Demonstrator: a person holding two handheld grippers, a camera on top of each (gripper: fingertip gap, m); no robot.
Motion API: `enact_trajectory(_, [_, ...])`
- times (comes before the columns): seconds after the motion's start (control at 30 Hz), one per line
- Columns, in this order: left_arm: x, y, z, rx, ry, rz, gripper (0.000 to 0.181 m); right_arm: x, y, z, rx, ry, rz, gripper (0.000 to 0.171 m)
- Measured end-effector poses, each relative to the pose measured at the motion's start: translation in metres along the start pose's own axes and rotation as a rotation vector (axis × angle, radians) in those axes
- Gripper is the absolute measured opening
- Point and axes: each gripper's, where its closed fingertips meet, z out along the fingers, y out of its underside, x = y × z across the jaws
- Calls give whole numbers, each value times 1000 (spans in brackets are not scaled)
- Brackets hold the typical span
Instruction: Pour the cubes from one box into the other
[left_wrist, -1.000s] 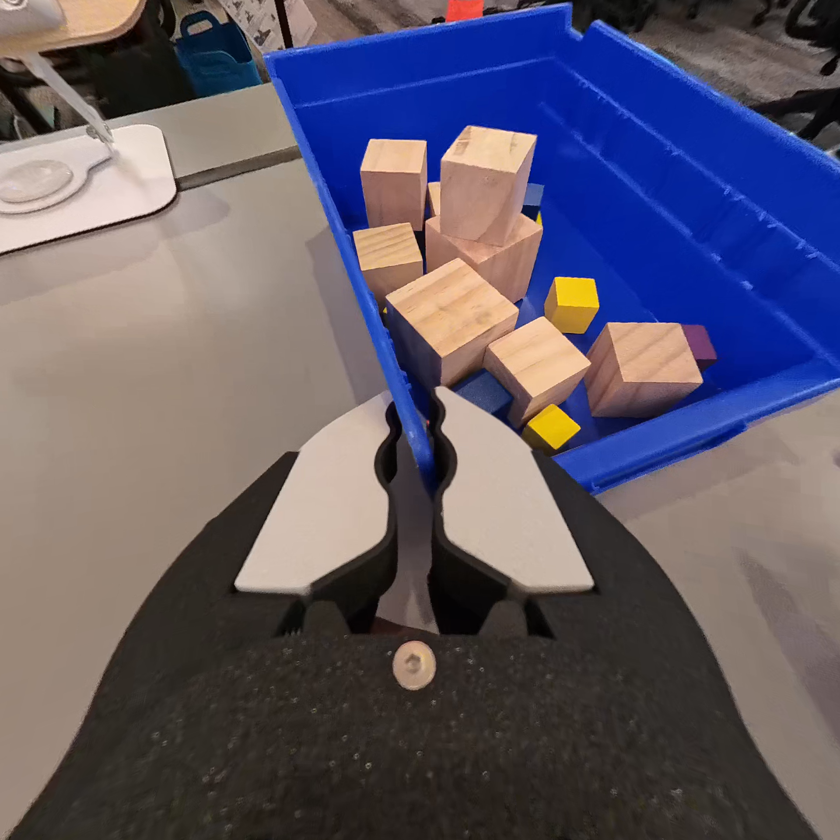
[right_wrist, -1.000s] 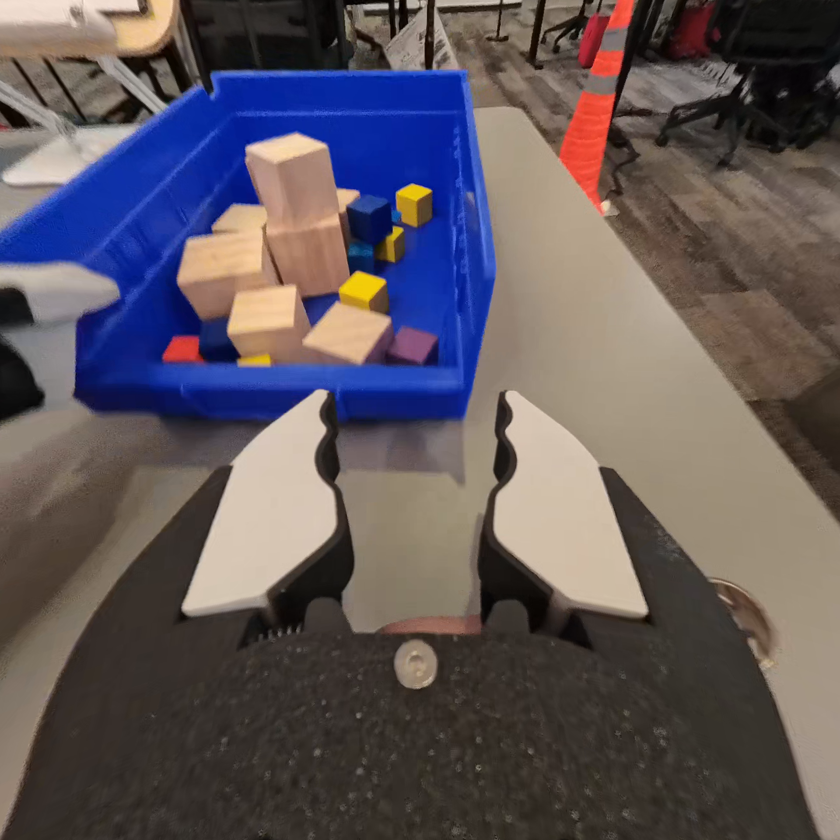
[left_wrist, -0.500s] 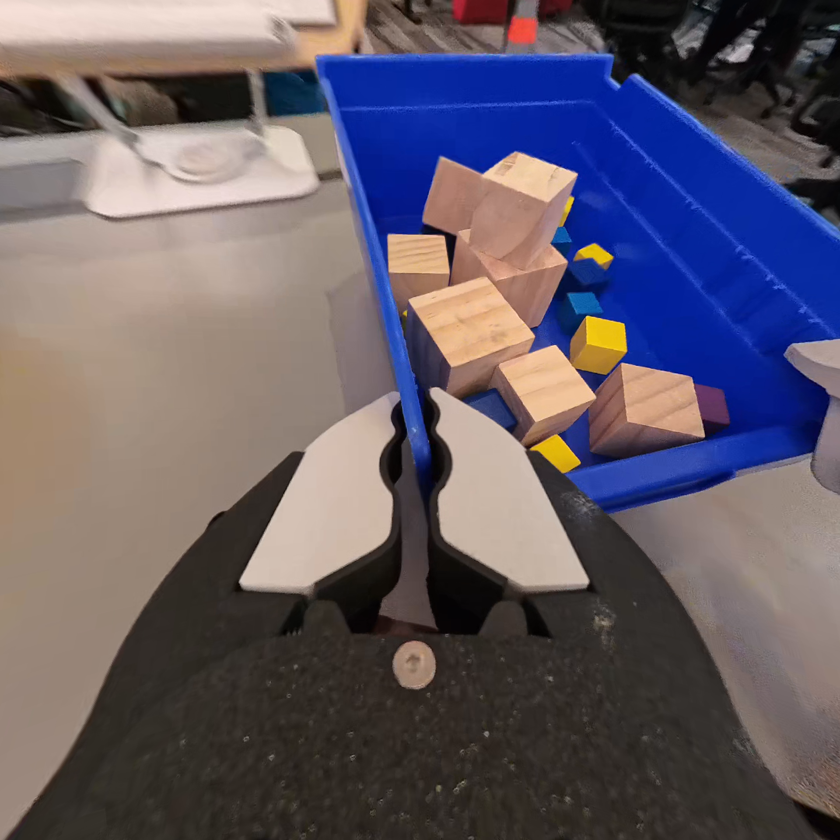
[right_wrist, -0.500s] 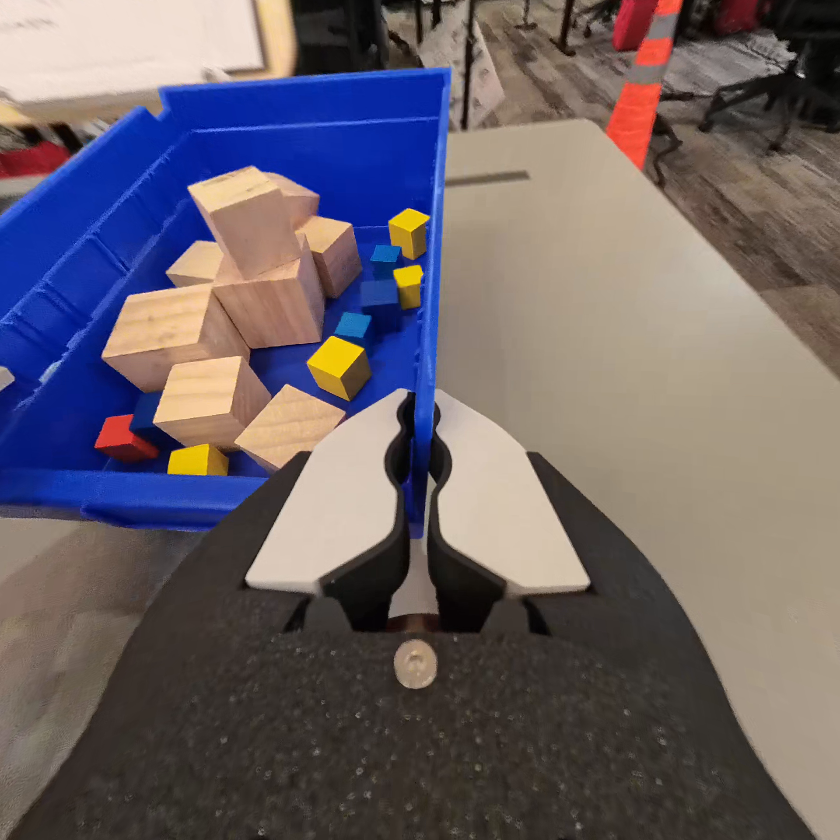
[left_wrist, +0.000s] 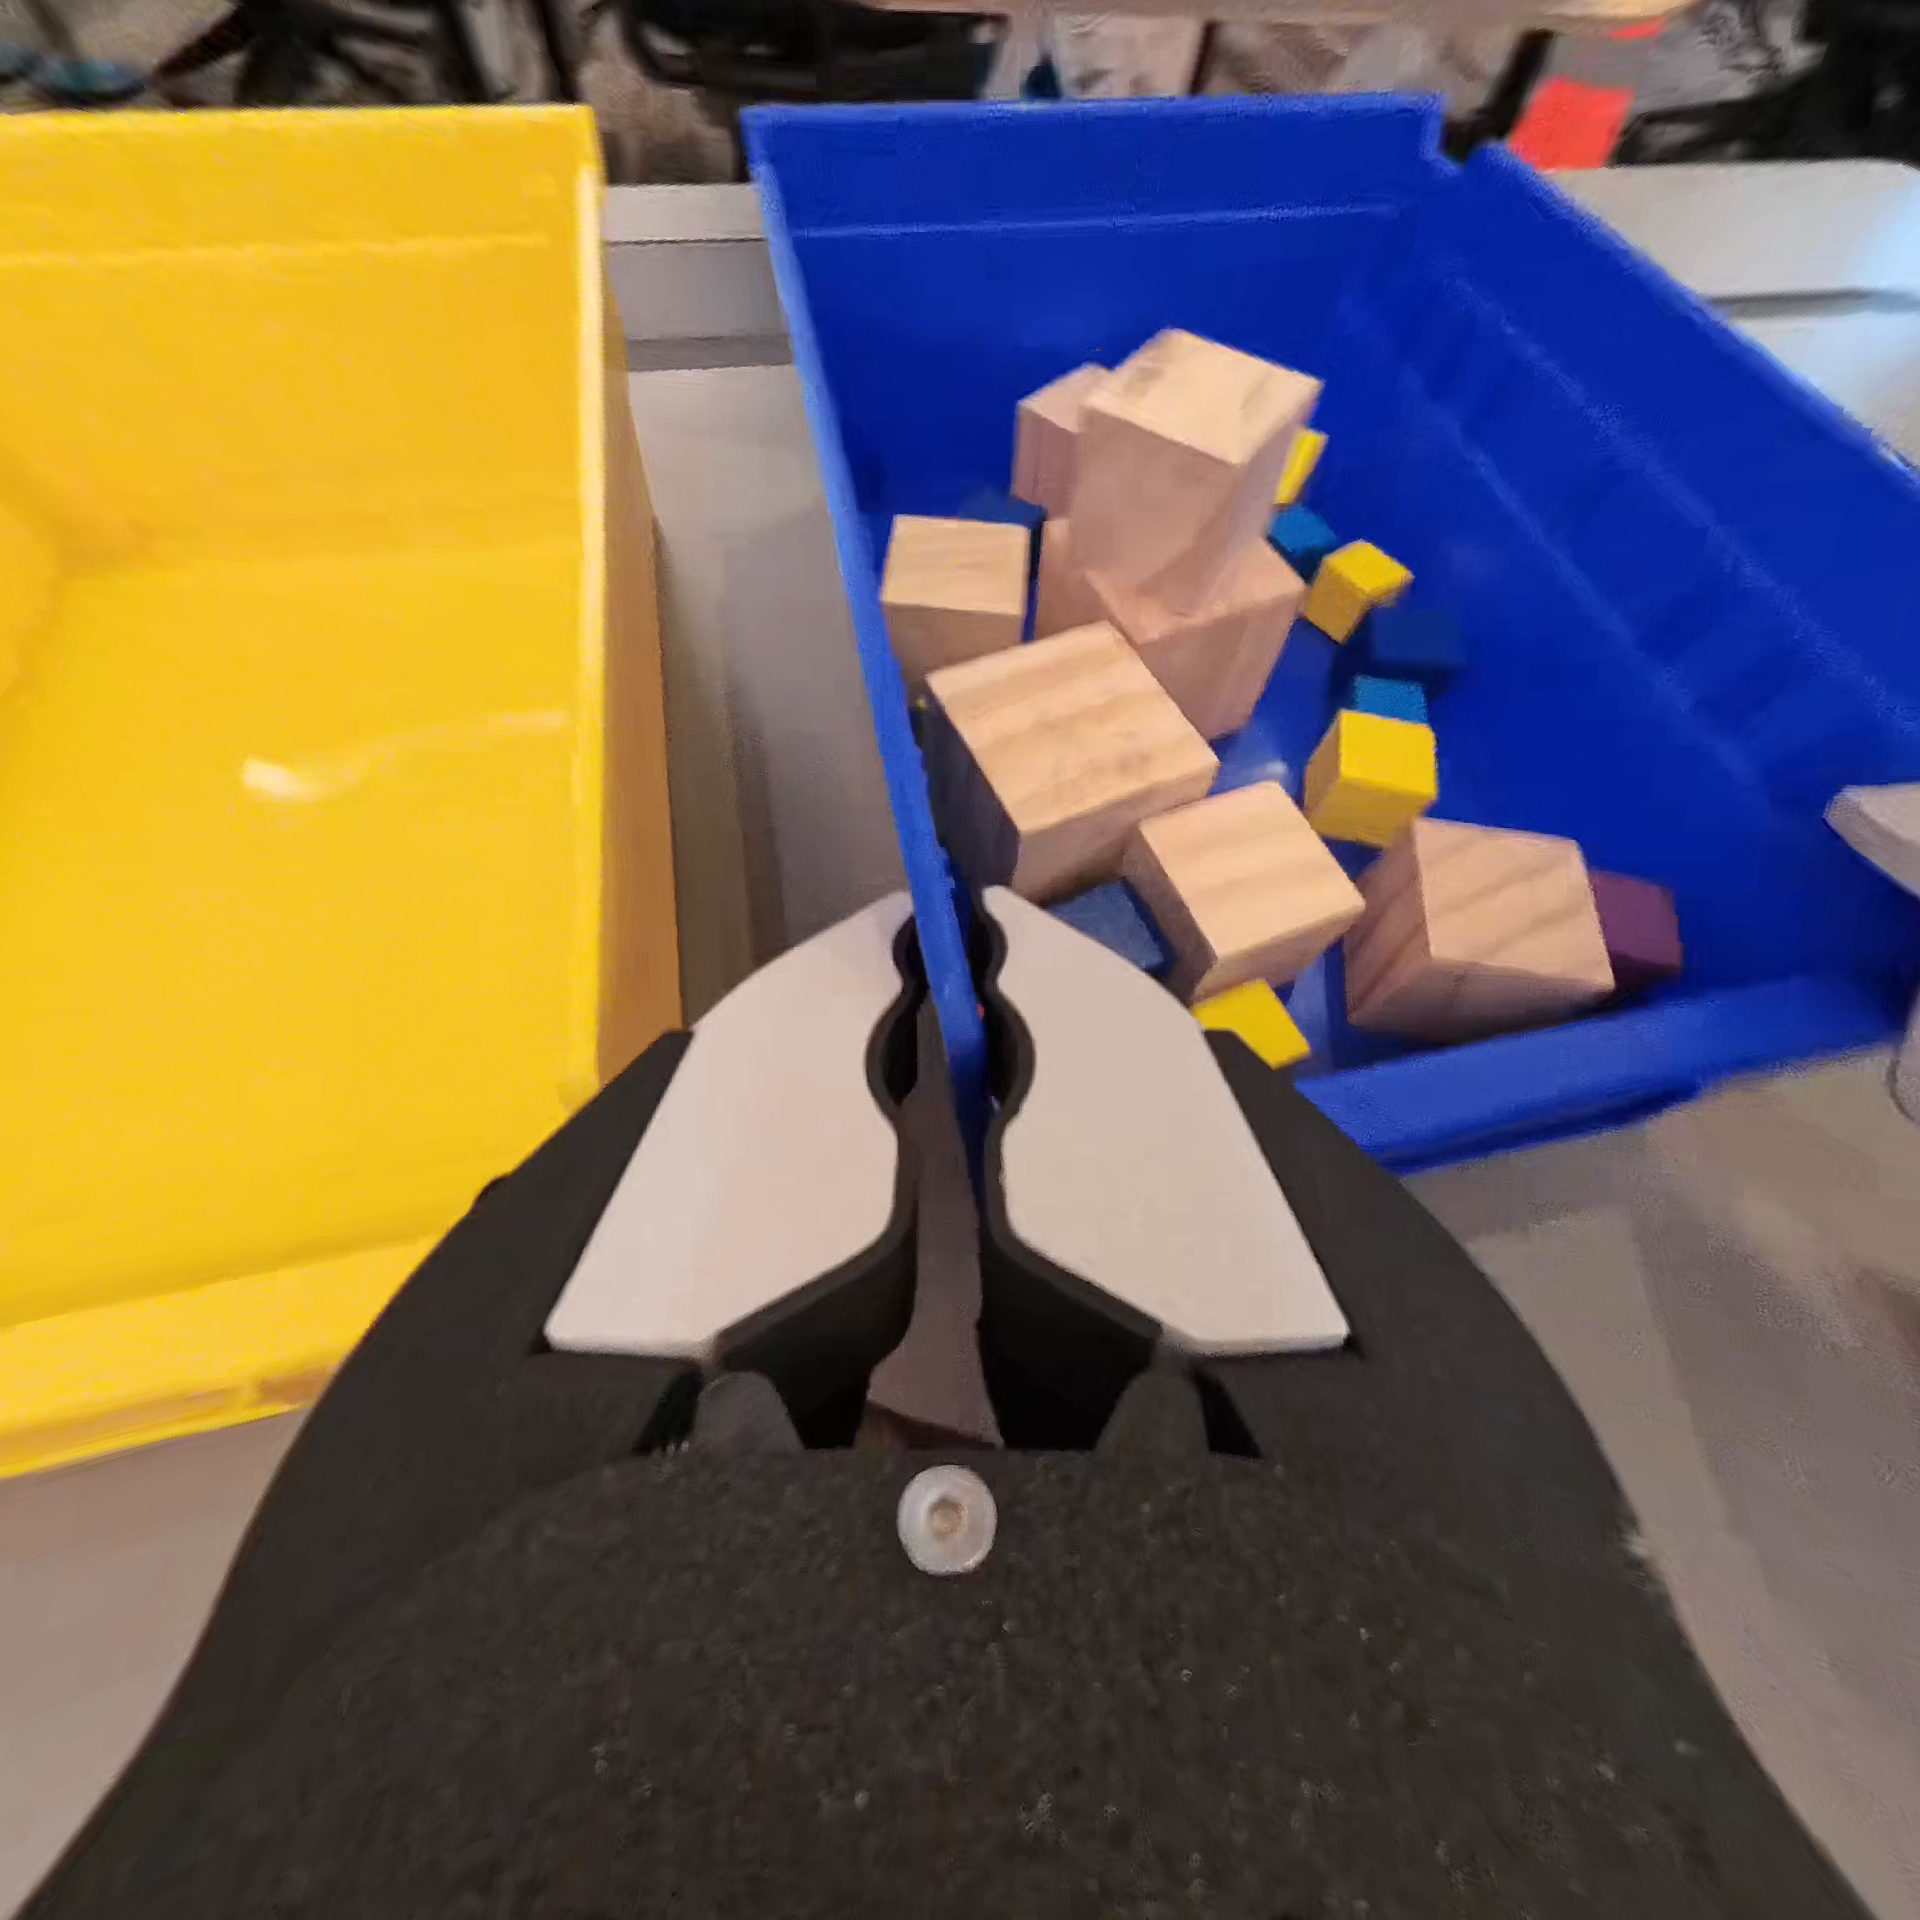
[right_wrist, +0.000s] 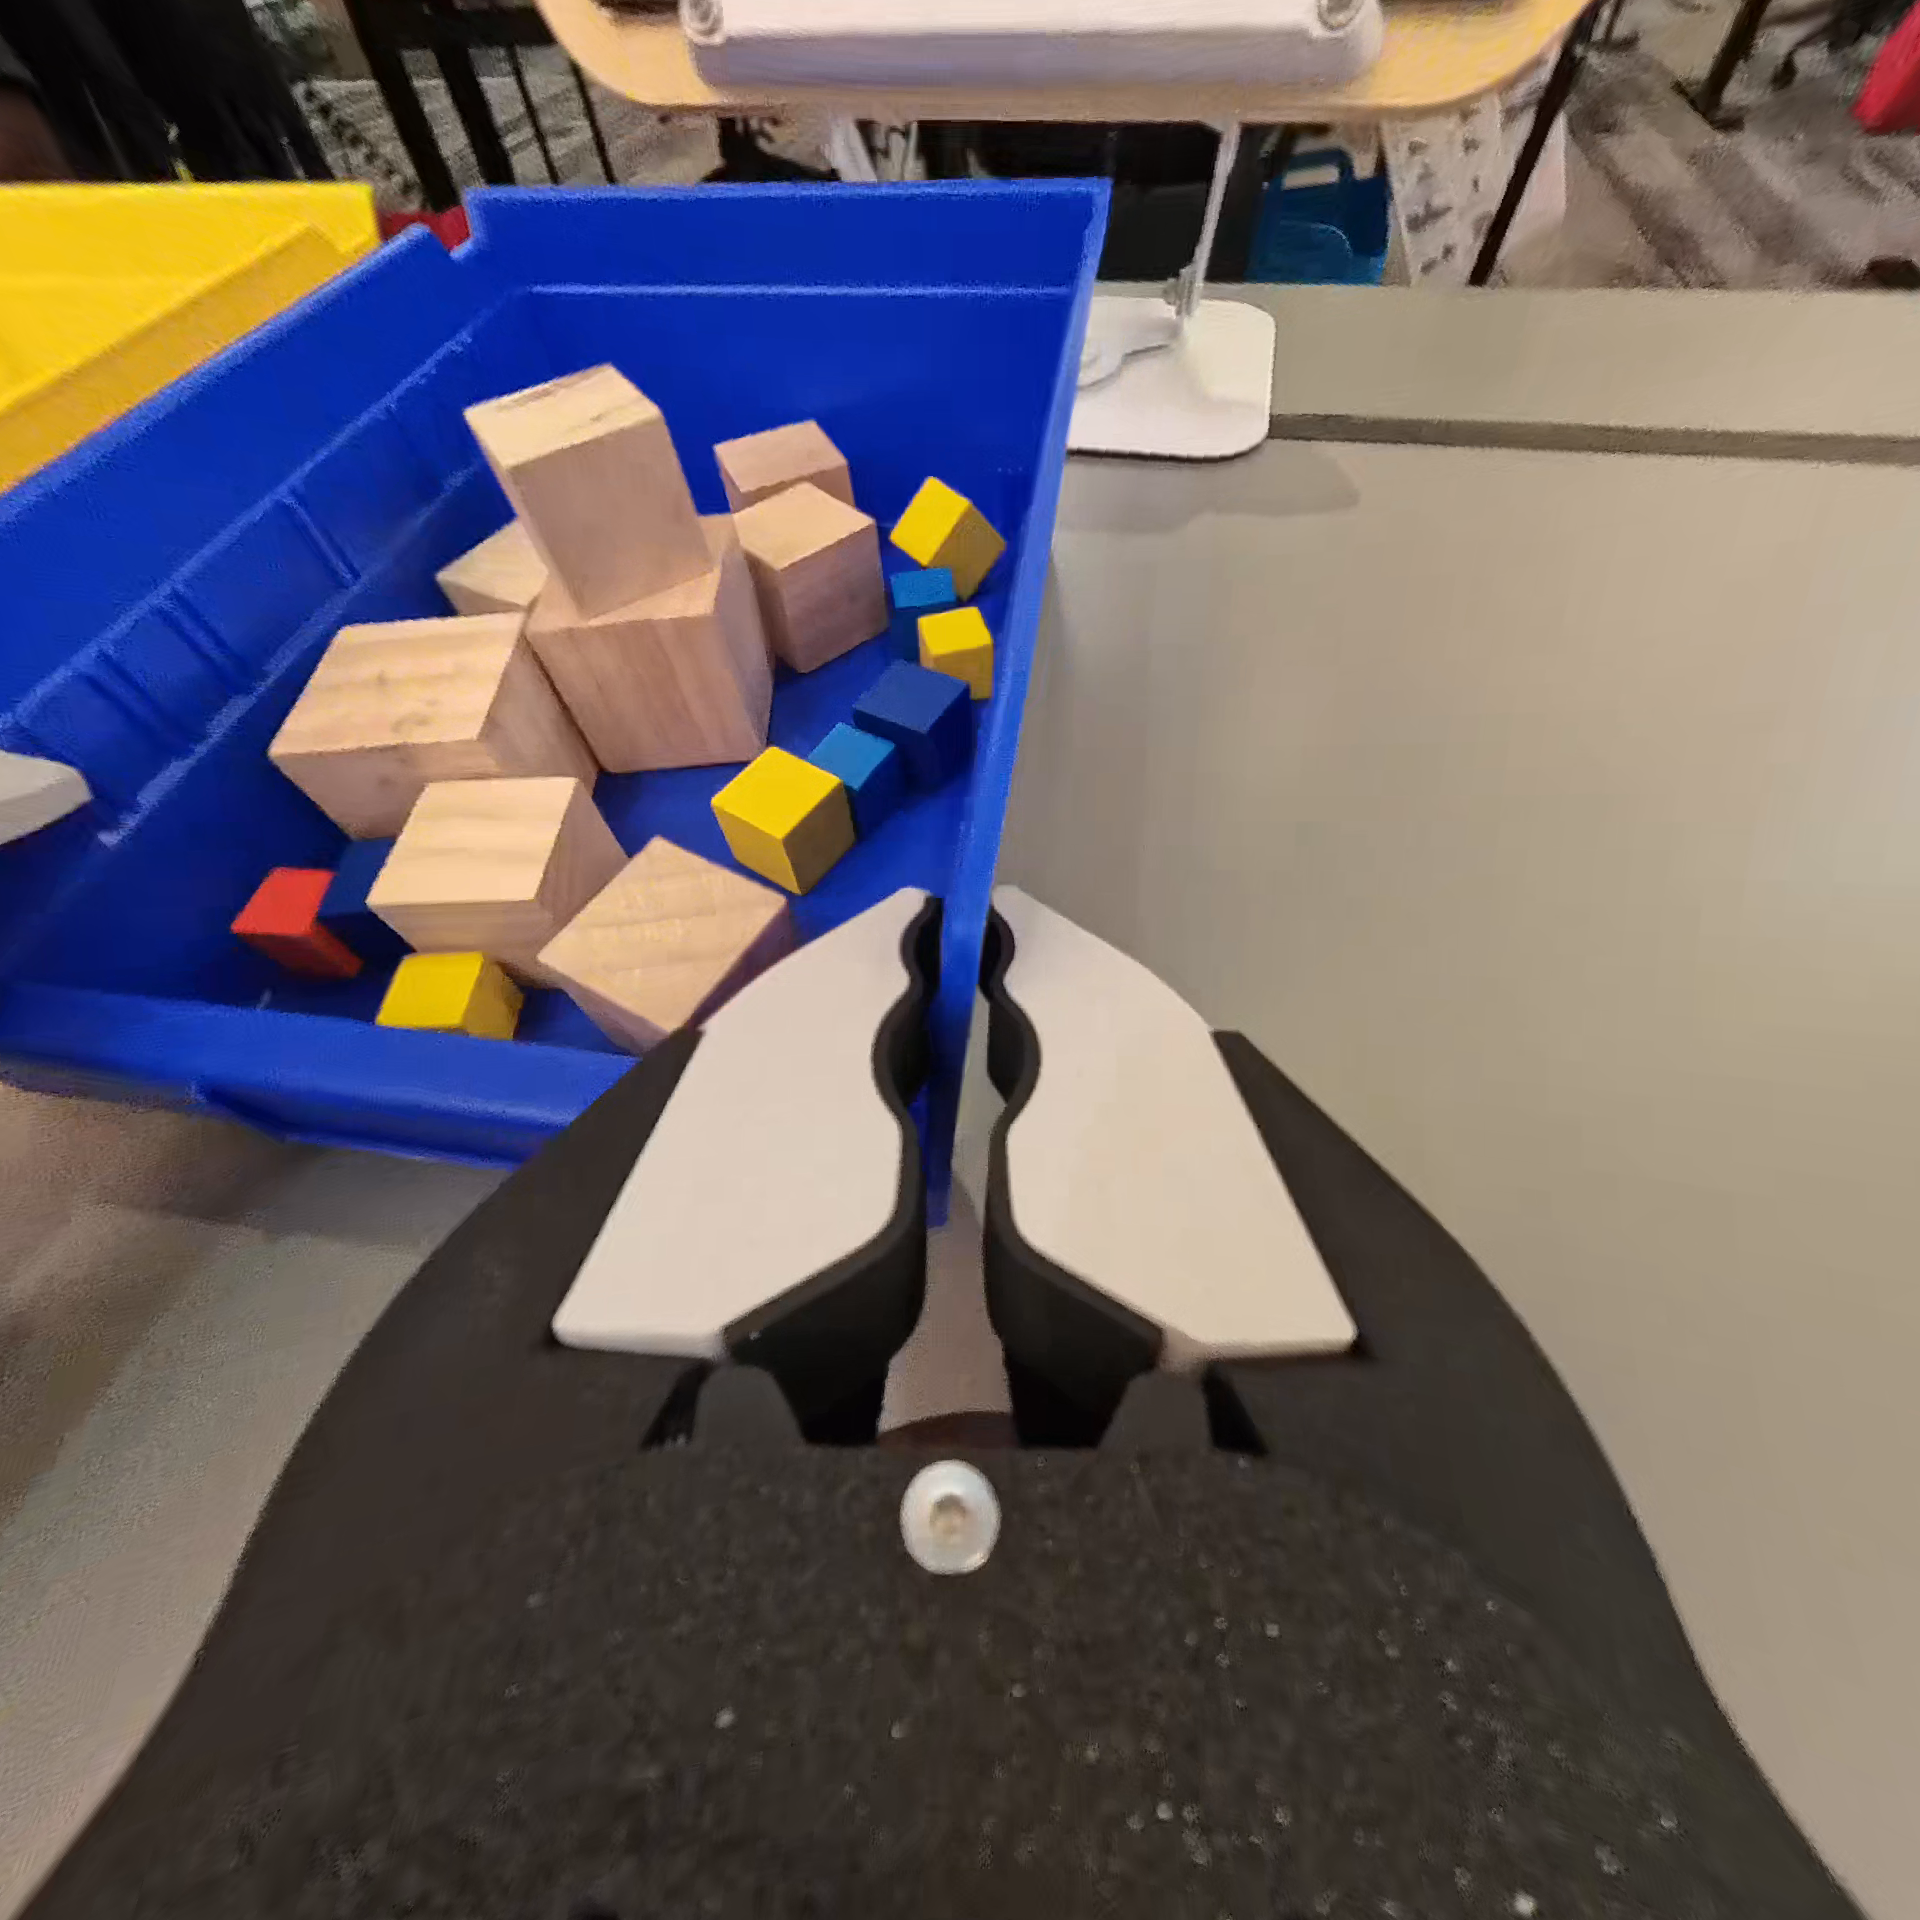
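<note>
The blue box (left_wrist: 1621, 582), filled with wooden and coloured cubes (right_wrist: 644, 665), sits at the yellow box's (left_wrist: 291, 644) three o'clock on the grey table (right_wrist: 1507, 831). The left gripper (left_wrist: 951, 935) pinches its left wall, the right gripper (right_wrist: 961, 914) its right wall, both jaws narrow on the plastic

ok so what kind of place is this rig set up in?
Probably an office or lab workspace, not a home. The bins sit on a plain grey table, a white stand base stands on it beyond the blue bin, and behind that are table legs, patterned carpet and more blue storage bins.
</note>
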Motion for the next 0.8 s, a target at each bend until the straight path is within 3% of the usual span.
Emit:
enact_trajectory(0.07, [5, -1, -14, 10, 53, 1, 14, -3, 7, -7, -36, -65, -35, 15])
enact_trajectory(0.1, [9, -6, -27, 35, 82, -10, 31, -4, 9, -15, -51, -104, -41, 29])
enact_trajectory(0.17, [17, -11, -60, 68, 147, -17, 54, -8, 9, -39, -43, -190, -69, 34])
enact_trajectory(0.27, [2, -4, -112, 95, 200, -57, 54, -19, 11, -81, 17, -323, -118, 35])
enact_trajectory(0.4, [-99, 25, -141, 95, 1, -138, 53, -36, 34, -119, 68, -424, -221, 37])
enact_trajectory(0.5, [-184, 48, -133, 31, -170, -223, 70, -64, 43, -134, 54, -516, -248, 38])
enact_trajectory(0.7, [-241, 27, -71, 27, -139, -220, 64, -126, 50, -137, 4, -622, -329, 43])
enact_trajectory(0.8, [-241, 29, -52, -35, -127, -195, 6, -157, 50, -126, -40, -604, -364, 46])
